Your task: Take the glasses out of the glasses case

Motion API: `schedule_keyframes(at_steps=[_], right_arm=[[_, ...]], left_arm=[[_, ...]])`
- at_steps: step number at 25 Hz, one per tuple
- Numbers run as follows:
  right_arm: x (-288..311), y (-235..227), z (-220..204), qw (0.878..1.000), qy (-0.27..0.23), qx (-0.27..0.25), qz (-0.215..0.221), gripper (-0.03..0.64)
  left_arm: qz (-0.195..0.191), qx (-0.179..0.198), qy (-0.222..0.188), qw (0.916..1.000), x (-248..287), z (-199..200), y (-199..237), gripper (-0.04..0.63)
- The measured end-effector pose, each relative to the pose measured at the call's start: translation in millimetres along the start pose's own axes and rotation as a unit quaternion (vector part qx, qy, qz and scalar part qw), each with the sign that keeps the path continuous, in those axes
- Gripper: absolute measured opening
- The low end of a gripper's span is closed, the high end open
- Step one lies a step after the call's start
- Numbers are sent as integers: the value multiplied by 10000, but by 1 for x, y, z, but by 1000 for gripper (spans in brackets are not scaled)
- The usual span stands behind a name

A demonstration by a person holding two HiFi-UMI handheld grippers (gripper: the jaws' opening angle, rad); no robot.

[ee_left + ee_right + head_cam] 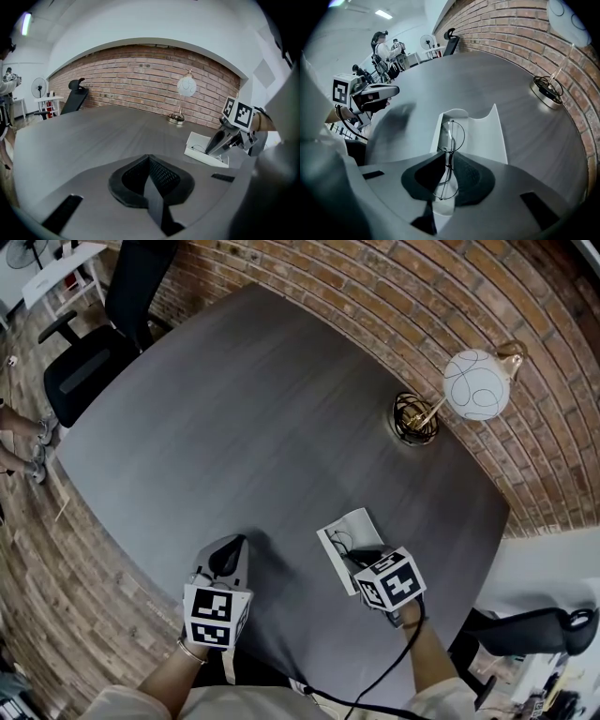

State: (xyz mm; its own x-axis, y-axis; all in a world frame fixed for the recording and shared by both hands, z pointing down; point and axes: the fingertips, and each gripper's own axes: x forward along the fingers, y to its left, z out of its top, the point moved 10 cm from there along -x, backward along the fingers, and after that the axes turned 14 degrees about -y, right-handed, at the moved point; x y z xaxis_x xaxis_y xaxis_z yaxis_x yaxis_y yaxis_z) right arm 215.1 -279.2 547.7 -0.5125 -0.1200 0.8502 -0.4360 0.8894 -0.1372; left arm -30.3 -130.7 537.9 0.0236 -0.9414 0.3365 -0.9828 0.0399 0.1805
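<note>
The white glasses case [342, 529] is lying open on the table [262, 409], at the near side and right of centre. The right gripper [364, 557] is sitting directly over it. The left gripper [228, 554] is positioned well apart to the left, making the right the nearer one.

In the right gripper view, the thin wire glasses [454, 129] are lying with their long axis running away along the jaws. One lens is over the case [485, 133] and the other is back between the jaws.

The right gripper [447, 161] is clamping the frame near the bridge. The left gripper [150, 164] is showing its jaws pressed together on nothing.

Judgement: the coming move is calling for a straight lift clear of the case.
</note>
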Motion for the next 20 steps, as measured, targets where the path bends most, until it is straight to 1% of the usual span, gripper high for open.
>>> schedule_keyframes(at_steps=[5,12,20], right_arm=[[2,0,-1,9999,54,132,-19,58],[-1,0,-1,9998,6,154,-137,44],[-7,1,-3,9990,-119,140,-397,41]], left_arm=[[14,-19,7,10000,-1,0,0,14],[31,-30,5,10000,-3,1,1,14],[42,-11,15,10000,-9,1,3,14]])
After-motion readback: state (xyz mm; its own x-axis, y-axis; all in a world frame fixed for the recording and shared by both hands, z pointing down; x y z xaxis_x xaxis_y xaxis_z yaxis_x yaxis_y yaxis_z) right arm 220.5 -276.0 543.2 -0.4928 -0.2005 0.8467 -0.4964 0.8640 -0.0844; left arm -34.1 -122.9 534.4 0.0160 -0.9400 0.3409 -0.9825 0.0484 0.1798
